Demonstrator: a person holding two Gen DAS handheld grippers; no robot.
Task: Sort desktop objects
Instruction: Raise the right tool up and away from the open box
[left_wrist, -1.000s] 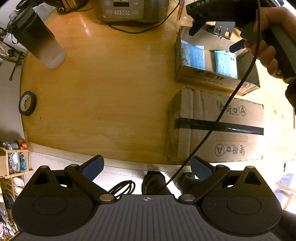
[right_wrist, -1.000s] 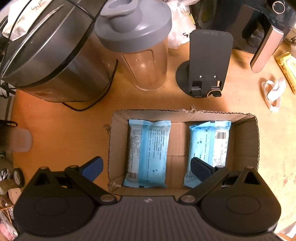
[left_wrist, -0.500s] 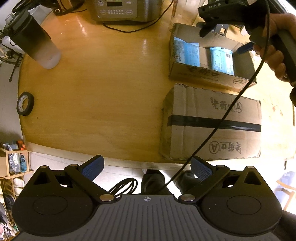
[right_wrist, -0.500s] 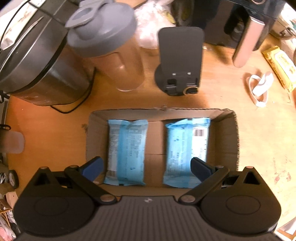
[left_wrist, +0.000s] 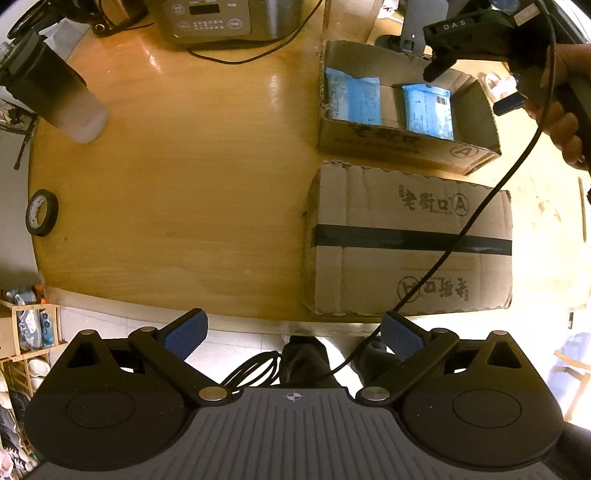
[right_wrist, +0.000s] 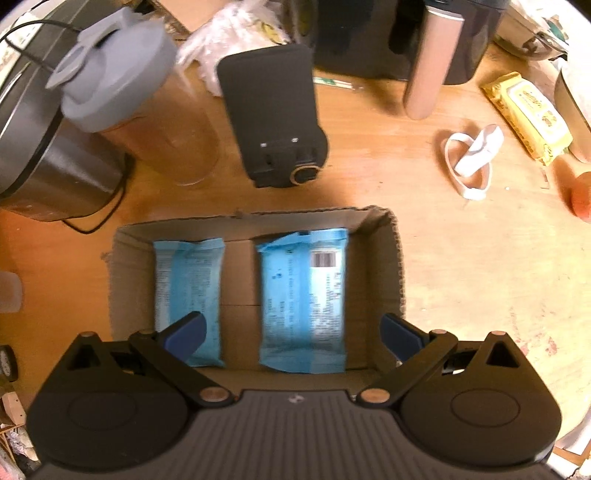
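blue pads on the left gripper (left_wrist: 293, 334) stand wide apart and hold nothing; it hangs off the near edge of the table (left_wrist: 192, 184). just ahead of its right jaw lies a closed box (left_wrist: 406, 240) with a black tape strip across the top, and a cable (left_wrist: 480, 210) runs over it. well ahead of the left jaw, at the table edge, lies a tape roll (left_wrist: 41, 212). beyond the closed box, touching or almost touching it, sits the open box (left_wrist: 402, 142) with two blue packs inside.

the right gripper (right_wrist: 293, 332) is also wide apart and empty, above the near end of the open box (right_wrist: 395, 258). left pack (right_wrist: 189, 291) lies partly under the left jaw; right pack (right_wrist: 303, 295) lies between the jaws, closer to the right one. both are flat, side by side, apart from each other. beyond the box stand a shaker (right_wrist: 147, 122), ahead of the left jaw, and a black stand (right_wrist: 273, 114) near the middle. a hand (left_wrist: 554, 110) holds the right gripper above the open box.
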